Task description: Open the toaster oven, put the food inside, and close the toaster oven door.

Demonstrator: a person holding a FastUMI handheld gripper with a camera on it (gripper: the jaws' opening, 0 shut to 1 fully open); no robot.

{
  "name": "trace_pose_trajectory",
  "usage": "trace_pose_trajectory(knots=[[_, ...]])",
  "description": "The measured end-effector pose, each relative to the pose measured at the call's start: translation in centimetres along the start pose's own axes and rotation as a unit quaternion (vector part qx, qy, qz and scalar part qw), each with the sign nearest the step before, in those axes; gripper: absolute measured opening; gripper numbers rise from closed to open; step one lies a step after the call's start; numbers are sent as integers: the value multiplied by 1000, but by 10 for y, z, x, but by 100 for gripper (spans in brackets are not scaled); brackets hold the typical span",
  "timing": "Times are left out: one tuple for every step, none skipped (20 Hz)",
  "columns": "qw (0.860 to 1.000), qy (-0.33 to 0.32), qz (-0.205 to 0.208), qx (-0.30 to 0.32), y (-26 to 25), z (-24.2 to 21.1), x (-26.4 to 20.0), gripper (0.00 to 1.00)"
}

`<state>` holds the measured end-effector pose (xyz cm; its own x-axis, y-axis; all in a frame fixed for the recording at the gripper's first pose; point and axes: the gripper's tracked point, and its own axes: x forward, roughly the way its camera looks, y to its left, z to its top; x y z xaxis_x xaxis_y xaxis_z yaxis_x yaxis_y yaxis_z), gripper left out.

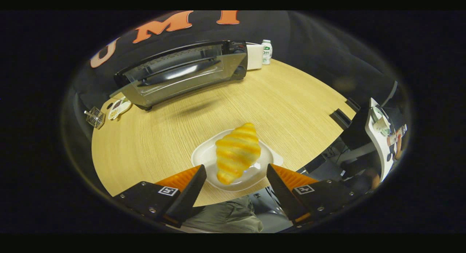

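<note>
The gripper (236, 171) is open wide, with nothing held between its fingers. Each finger (189, 185) stands to one side of the near end of the croissant (237, 152), with a clear gap on both sides; neither finger touches it.

The croissant lies on a white plate (204, 156). Its long axis runs roughly along the line of the fingers, with the narrow near tip between the fingertips and the broader far end beyond them. The surface shows alternating pale and darker yellow bands. The plate rests on the wooden worktop (291, 100), close to its near edge.

The oven (182, 72) stands on the far side of the worktop, well beyond the croissant and against the booth wall. Its glass door (182, 82) is lowered and tilts outward toward the gripper, so the oven is open. The bar handle (182, 69) shows through the glass. A control knob (240, 70) sits at the right end of the oven body.

Just right of the oven stands a white box (255, 56), and beside that a small bottle (267, 51). Near the left end of the oven lie a small wire basket (95, 117) and a small flat white item (119, 108), too small to identify.

Below the worktop edge, between the fingers, part of a person's clothed leg (227, 214) is visible.
</note>
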<state>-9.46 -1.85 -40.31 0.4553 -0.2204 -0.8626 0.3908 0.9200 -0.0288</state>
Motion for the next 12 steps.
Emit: trace_pose_trajectory(knots=[[1000, 4, 0, 0, 2, -2, 4, 99], [1000, 9, 0, 1, 3, -5, 6, 99], [1000, 11, 1, 10, 4, -4, 3, 99], [1000, 4, 7, 23, 7, 2, 1, 99], [999, -7, 14, 29, 9, 11, -4, 99], [999, -21, 16, 26, 7, 24, -9, 99], [999, -37, 16, 20, 6, 40, -17, 99], [998, -58, 22, 15, 7, 59, -26, 99], [996, -79, 30, 11, 12, 79, -33, 99], [994, -101, 40, 6, 17, 101, -41, 98], [991, -124, 47, 0, 23, 122, -46, 98], [988, -144, 52, -8, 30, 143, -48, 98]])
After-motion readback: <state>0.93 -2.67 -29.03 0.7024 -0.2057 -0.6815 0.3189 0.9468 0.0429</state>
